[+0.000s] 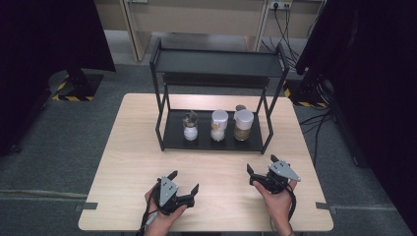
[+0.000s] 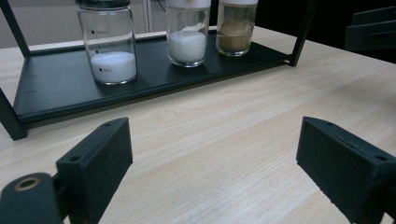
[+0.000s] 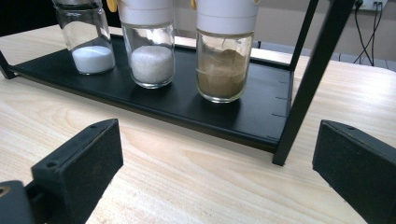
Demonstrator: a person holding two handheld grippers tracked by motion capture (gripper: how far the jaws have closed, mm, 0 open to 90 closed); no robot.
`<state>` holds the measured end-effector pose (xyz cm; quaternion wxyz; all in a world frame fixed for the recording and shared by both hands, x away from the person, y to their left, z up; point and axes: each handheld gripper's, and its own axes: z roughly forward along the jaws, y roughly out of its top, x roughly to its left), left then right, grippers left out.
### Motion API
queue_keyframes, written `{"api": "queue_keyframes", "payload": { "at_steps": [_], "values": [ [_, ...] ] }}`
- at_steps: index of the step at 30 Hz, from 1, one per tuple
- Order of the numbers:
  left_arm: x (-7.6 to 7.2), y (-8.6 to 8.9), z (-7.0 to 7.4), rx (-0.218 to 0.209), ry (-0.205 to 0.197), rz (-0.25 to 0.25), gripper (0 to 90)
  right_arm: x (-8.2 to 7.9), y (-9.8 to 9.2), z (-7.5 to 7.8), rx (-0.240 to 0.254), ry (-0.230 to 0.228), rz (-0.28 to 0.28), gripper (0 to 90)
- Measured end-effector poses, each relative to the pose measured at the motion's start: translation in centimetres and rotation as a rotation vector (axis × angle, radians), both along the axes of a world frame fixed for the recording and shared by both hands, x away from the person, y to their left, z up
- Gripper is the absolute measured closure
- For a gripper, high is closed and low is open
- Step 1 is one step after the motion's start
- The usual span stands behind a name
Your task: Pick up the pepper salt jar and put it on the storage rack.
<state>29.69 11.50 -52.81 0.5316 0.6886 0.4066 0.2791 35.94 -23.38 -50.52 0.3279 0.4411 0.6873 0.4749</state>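
A black two-tier metal rack (image 1: 169, 139) stands at the table's far middle. On its lower shelf (image 2: 60, 88) stand three glass jars: a dark-lidded jar (image 1: 190, 126) (image 2: 108, 44) (image 3: 88, 39) with fine white powder, a white-lidded jar (image 1: 219, 126) (image 2: 187, 32) (image 3: 148, 46) with white grains, and a white-lidded jar (image 1: 243, 124) (image 2: 236, 28) (image 3: 225, 56) with brown powder. My left gripper (image 1: 184, 183) (image 2: 212, 161) rests open near the front edge, nothing between its jaws. My right gripper (image 1: 261, 164) (image 3: 217, 170) is open too, facing the rack's right front leg (image 3: 306, 84).
The light wooden table (image 1: 133, 147) has bare surface between the grippers and the rack. The rack's upper shelf (image 1: 216, 63) carries nothing. Dark curtains, a stand base (image 1: 76, 86) and cables (image 1: 285, 24) lie on the floor beyond the table.
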Motion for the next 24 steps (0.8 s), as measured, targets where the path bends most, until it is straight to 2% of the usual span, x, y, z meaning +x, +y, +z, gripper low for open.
{"api": "queue_keyframes", "payload": {
  "at_steps": [24],
  "values": [
    [0.0,0.0,0.0,-0.002,-0.004,0.003,10.0,-2.0,-1.7,-0.5,0.000,0.004,-0.013,1.9]
  ]
}}
